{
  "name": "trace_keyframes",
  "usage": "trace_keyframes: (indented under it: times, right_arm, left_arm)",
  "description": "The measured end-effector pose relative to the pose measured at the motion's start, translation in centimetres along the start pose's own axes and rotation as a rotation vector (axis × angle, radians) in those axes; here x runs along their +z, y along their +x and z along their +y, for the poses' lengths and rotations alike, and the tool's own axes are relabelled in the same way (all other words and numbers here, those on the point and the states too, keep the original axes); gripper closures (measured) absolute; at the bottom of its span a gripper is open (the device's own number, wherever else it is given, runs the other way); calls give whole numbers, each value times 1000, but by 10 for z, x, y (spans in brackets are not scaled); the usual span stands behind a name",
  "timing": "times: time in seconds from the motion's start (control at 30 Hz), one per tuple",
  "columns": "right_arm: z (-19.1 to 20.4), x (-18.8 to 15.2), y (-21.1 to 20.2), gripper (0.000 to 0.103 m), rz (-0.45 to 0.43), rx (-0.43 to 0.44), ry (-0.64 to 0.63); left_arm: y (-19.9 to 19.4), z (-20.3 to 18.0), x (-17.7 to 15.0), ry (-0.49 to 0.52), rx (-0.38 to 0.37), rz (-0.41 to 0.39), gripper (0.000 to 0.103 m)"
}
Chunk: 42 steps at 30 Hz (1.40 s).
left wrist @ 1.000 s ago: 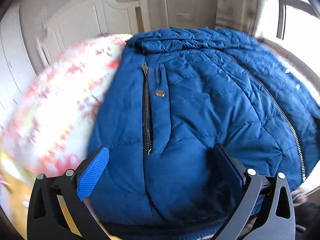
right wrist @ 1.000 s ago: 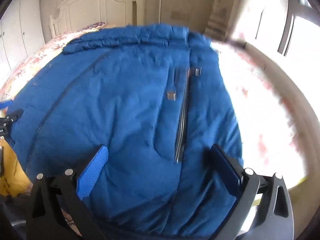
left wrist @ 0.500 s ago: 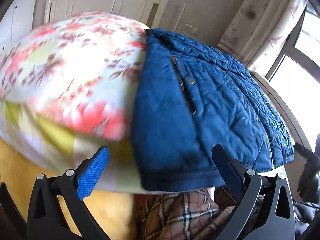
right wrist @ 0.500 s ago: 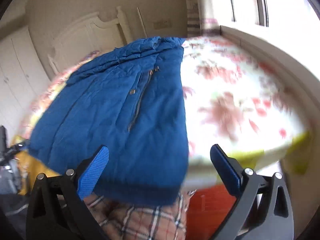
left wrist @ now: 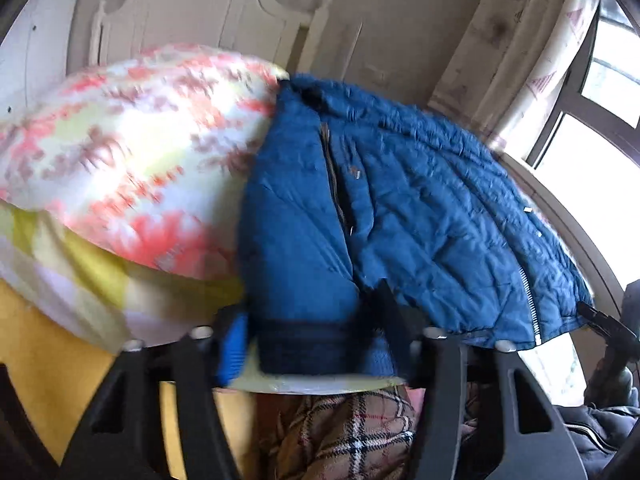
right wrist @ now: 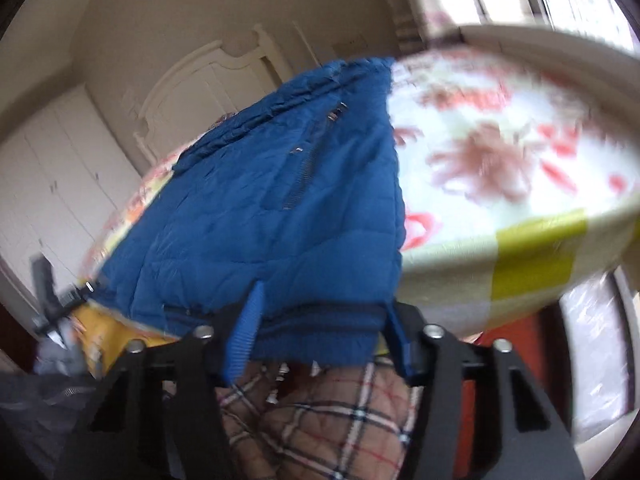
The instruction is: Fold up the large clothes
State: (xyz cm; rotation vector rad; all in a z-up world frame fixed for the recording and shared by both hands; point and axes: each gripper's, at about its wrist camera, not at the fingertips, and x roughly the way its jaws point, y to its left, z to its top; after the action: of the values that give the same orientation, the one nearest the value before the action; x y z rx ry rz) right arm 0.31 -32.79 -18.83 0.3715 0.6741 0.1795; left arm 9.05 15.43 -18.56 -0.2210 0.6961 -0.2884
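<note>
A blue quilted jacket (left wrist: 400,216) lies front up on a floral bed, its hem hanging at the near edge. My left gripper (left wrist: 316,344) is at the hem's left corner, its jaws partly closed around the dark hem band. In the right wrist view the jacket (right wrist: 280,216) lies the same way, and my right gripper (right wrist: 320,332) sits at the hem's right corner, its jaws narrowed around the band. Both views are blurred by motion, so contact with the cloth is unclear.
The floral bedspread (left wrist: 132,168) covers the bed (right wrist: 500,152). A plaid garment (left wrist: 352,432) lies below the bed edge, also seen in the right wrist view (right wrist: 340,420). A white headboard (left wrist: 208,12) stands at the far end. A window (left wrist: 600,92) is on the right.
Both grippers dropped from above the jacket to its hem at the bed's near edge. Their jaws went from wide open to narrowed around the hem corners.
</note>
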Motion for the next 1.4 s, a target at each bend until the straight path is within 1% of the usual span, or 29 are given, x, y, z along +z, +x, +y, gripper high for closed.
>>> trace_keyframes:
  times: [0.03,0.1,0.17,0.2,0.27,0.3,0.33,0.37,0.4,0.57,0.6,0.63,0.67,0.7,0.73,0.77,0.8,0.83,0.87,0.9,0.97,1.07,1.1,1.13,1.2,1.27,1.3,1.37,1.4]
  right_arm:
    - [5,2,-7,66,-28,8,-21]
    - [14,7,-16,67,-58,7,-43]
    - [22,13,-15,67,-50,2,-67]
    - [24,15,-14,64,-47,-5,-70]
    - [21,18,-4,53,-27,-18,-43]
    - [17,18,4,45,-9,-21,-11]
    - [13,18,3,42,-15,-15,0]
    - [12,19,3,42,-24,-4,3]
    - [13,20,5,42,-24,-5,0]
    - [20,31,23,47,1,-22,-19]
    - [23,34,27,49,3,-33,-26]
    - [24,36,30,53,4,-41,-28]
    - [24,37,32,56,4,-51,-25]
    - [22,39,34,65,-1,-64,-11]
    - [19,39,33,72,-5,-57,8]
    - [18,39,31,75,-10,-49,17]
    - [17,36,25,85,-23,-39,16]
    - [17,34,20,89,-33,-38,12]
    - [16,32,14,89,-40,-29,12]
    - [16,29,7,90,-46,-17,18]
    - [15,18,-13,90,-50,32,38]
    - [25,0,-50,90,-29,93,37]
    - [30,-4,-62,90,-24,112,36]
    - [40,-11,-84,90,-22,148,19]
    - [57,-11,-116,90,-51,181,-19]
    - [75,0,-140,90,-111,221,-54]
    - [80,8,-147,89,-134,235,-60]
    - [93,43,-150,87,-172,244,-62]
    - [96,62,-146,86,-181,239,-70]
  left_arm:
    - [-11,0,2,3,-8,-28,58]
    - [-21,-4,8,15,-18,-50,58]
    - [-20,-9,12,45,-1,-45,58]
    - [-15,-11,14,58,12,-35,58]
    - [1,-11,17,59,37,2,57]
    - [9,-8,17,41,44,24,55]
    - [15,-6,16,25,34,42,48]
    - [16,-5,17,23,25,28,40]
    - [18,-6,19,25,21,33,32]
    - [38,-17,32,46,-6,60,32]
    - [45,-18,36,46,-9,67,32]
    - [49,-20,39,47,-10,71,32]
    - [52,-20,42,45,-13,77,35]
    - [54,-20,44,41,-19,86,52]
    - [53,-18,45,31,-22,91,70]
    - [49,-14,45,19,-47,85,81]
    - [43,-8,45,2,-94,80,89]
    - [35,-2,43,-15,-116,71,93]
    - [27,5,41,-34,-140,67,93]
    - [13,14,35,-69,-188,70,93]
    - [-9,21,24,-102,-244,70,93]
    - [-50,24,8,-125,-303,57,93]
    - [-71,26,3,-145,-337,40,94]
    - [-83,28,1,-159,-362,26,93]
    - [-113,30,4,-195,-436,-29,93]
    - [-129,28,18,-220,-502,-83,93]
    - [-132,27,32,-240,-535,-108,93]
    - [-127,23,64,-259,-564,-128,93]
    - [-114,19,91,-274,-560,-142,93]
